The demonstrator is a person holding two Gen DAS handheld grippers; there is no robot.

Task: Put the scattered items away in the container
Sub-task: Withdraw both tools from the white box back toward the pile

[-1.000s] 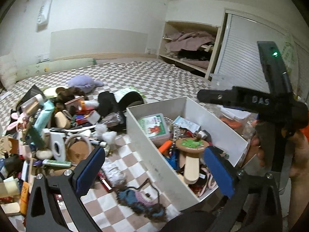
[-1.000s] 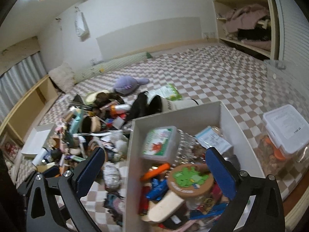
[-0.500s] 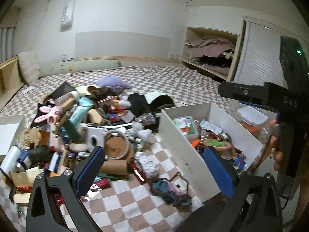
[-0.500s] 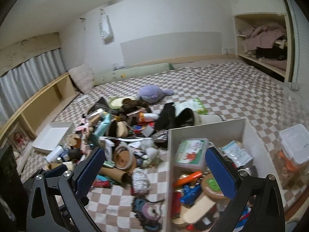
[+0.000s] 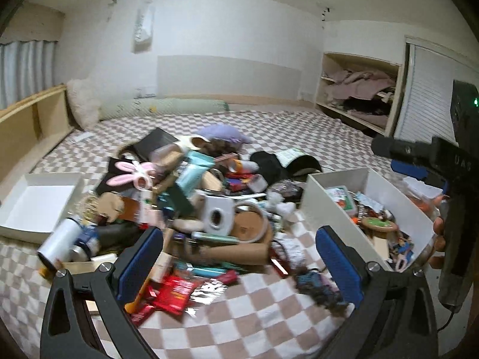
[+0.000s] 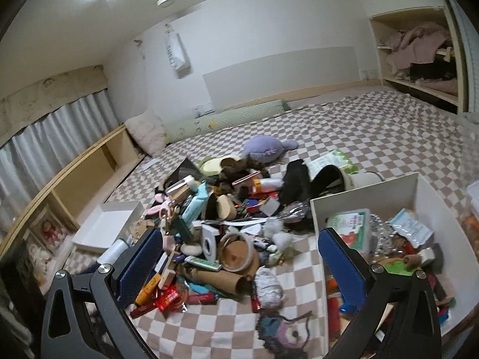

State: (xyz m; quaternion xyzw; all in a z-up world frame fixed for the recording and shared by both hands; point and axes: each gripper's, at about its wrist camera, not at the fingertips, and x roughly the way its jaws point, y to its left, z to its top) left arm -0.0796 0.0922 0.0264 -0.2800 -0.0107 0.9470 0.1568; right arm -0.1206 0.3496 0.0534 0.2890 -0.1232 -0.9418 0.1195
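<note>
Both views swung left to pile — right gripper reads "UAS".

Bed cover: soft woven cloth, matt, pink-and-white check.
Container: smooth white board, matt, just right of the left hand-held gripper.
Red wrapper: glossy crinkled foil between its fingers.
Cardboard tube: plain brown, dull.
Purple plush: fuzzy fabric.
Finger pads: blue textured rubber.
</note>
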